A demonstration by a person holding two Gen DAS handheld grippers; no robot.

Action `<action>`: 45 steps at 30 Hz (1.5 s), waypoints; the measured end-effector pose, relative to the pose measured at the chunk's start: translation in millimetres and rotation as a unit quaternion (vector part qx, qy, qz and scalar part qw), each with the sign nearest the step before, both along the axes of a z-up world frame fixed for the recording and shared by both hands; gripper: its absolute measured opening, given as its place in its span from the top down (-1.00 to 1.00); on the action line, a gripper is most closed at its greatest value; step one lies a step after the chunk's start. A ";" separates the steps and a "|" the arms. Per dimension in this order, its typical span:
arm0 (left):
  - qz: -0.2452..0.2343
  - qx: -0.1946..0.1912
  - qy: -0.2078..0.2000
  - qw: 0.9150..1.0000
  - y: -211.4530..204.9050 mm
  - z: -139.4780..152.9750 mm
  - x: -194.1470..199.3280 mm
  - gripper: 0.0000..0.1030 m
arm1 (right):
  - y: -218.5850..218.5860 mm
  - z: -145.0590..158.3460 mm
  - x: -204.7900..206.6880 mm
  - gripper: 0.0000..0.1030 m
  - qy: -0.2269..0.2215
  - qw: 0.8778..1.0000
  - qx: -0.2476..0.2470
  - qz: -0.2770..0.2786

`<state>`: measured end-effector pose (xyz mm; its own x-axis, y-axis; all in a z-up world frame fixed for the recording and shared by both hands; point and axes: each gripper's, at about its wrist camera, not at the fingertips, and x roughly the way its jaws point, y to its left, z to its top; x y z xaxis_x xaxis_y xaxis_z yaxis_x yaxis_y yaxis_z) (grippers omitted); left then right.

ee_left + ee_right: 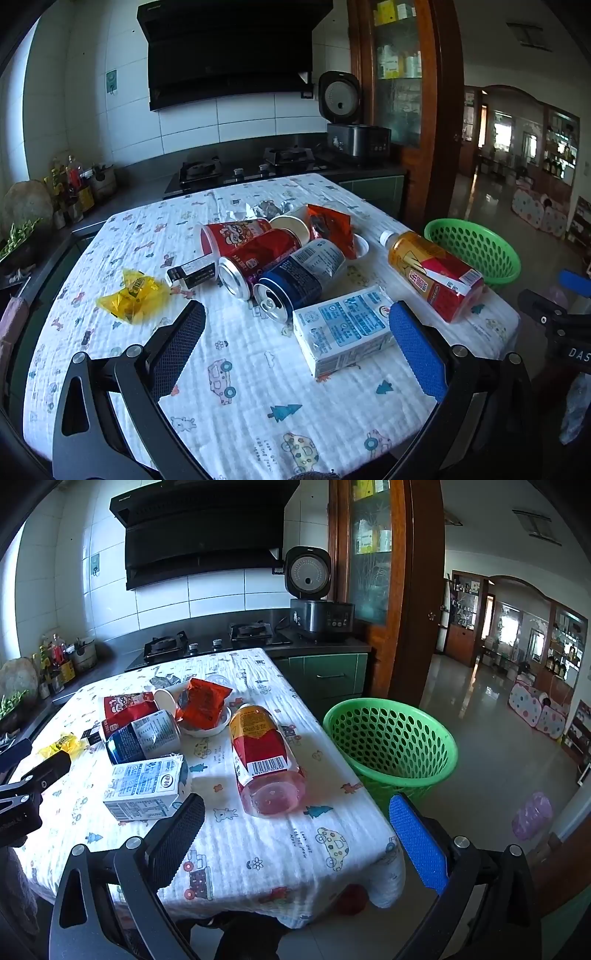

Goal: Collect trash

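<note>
Both grippers' fingers (417, 354) (417, 838) spread wide, empty

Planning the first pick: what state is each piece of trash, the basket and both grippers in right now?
Left gripper: open, empty.
Right gripper: open, empty.
Tea bottle: capped, on its side.
Blue can: opened, lying down.
Red can: lying down.
Milk carton: lying flat.
Green basket: upright, looks empty.

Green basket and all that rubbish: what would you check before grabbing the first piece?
1. Green basket open-topped, beside the table: ok.
2. Left gripper jaws open, holding nothing: ok.
3. Right gripper jaws open, holding nothing: ok.
4. Milk carton lying flat just ahead of the left gripper: ok.
5. Bottle capped: ok in the left view; whether drained: cannot tell.
</note>
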<state>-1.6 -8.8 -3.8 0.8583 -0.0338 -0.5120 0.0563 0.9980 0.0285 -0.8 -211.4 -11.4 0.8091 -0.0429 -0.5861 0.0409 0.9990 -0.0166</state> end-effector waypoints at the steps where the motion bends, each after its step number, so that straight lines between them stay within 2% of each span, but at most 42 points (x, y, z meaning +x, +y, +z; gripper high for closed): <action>1: -0.001 0.000 -0.001 1.000 0.0 0.1 -0.2 -0.90 | -0.7 0.3 0.3 -0.89 0.000 1.000 0.001 -0.001; 45: -0.007 0.006 -0.016 1.000 -0.4 4.8 1.3 -0.90 | 1.0 -1.5 5.5 -0.89 -0.001 1.000 -0.009 -0.009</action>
<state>-0.3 -9.2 1.0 0.8733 -0.0402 -0.4856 0.0696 0.9967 0.0426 4.7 -210.5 -12.9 0.8093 -0.0681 -0.5834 0.0588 0.9977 -0.0349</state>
